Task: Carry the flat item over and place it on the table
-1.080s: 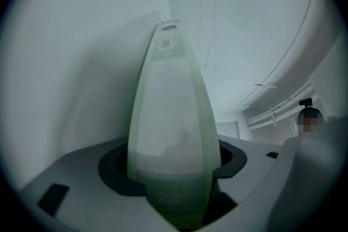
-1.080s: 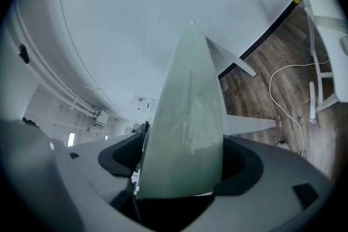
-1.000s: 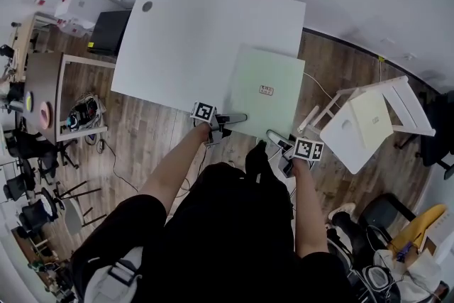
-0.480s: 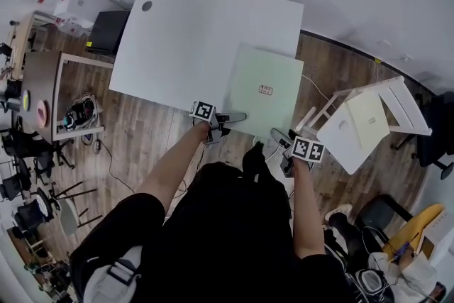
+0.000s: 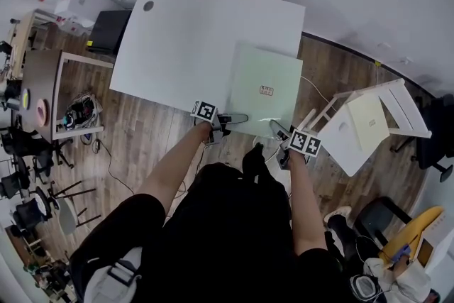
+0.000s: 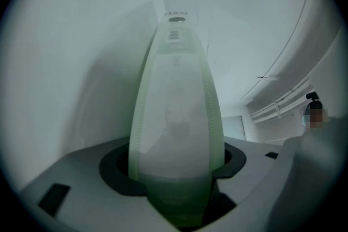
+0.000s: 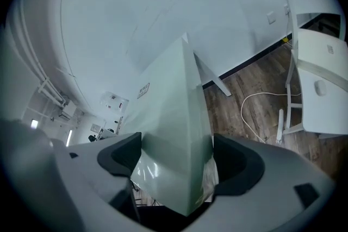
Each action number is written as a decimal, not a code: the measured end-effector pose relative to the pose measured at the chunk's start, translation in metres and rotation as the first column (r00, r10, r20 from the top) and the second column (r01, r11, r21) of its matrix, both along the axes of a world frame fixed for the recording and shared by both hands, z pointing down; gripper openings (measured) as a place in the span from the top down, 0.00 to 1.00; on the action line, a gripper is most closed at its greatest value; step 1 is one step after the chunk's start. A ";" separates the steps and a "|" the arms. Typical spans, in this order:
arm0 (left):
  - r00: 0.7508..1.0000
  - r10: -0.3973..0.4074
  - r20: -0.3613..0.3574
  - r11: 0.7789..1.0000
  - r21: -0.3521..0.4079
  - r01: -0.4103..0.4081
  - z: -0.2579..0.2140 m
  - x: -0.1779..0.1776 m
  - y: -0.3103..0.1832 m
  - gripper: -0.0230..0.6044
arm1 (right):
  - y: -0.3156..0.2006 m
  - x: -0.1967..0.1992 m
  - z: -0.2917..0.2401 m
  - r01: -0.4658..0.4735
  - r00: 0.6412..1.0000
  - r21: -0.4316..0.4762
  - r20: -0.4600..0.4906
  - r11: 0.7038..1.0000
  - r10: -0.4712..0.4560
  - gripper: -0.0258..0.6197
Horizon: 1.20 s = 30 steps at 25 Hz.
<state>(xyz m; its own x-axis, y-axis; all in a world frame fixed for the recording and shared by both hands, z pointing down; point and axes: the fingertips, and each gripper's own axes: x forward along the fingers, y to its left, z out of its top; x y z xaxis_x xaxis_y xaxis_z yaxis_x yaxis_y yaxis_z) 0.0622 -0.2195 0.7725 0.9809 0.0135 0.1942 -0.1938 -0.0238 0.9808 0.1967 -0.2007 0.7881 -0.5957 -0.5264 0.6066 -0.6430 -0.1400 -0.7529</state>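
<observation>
Jaws of the left hand-held gripper [image 5: 236, 118] are clamped on the near edge of the green mat [image 5: 264, 81]. In its own view the mat's stitched edge is wedged tight between both pads. Right hand-held gripper [image 5: 278, 130] is clamped on the mat's near right corner, one pad pressing each face. We see the mat spread over the right front corner of the white counter [image 5: 177, 39], with its right side hanging out over the wood floor [image 5: 142, 131]. We can't tell if it touches the counter top. White chair [image 5: 369, 120] is further right, apart from the mat. Black box [image 5: 110, 30] sits just beside the counter's far left edge.
</observation>
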 end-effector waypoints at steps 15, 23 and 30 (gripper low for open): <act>0.986 -0.052 0.157 0.978 0.208 0.019 -0.007 -0.029 -0.023 0.41 | 0.002 -0.008 0.004 -0.075 0.996 -0.010 0.048 0.997 0.075 0.36; 0.975 -0.053 0.215 0.971 0.239 0.001 -0.006 -0.058 -0.011 0.40 | 0.003 -0.004 0.008 -0.071 0.997 0.018 -0.020 0.997 0.071 0.36; 0.967 -0.175 0.183 0.954 0.273 0.121 -0.017 -0.069 -0.009 0.40 | 0.004 -0.004 0.002 -0.059 0.997 0.054 -0.044 0.997 0.062 0.36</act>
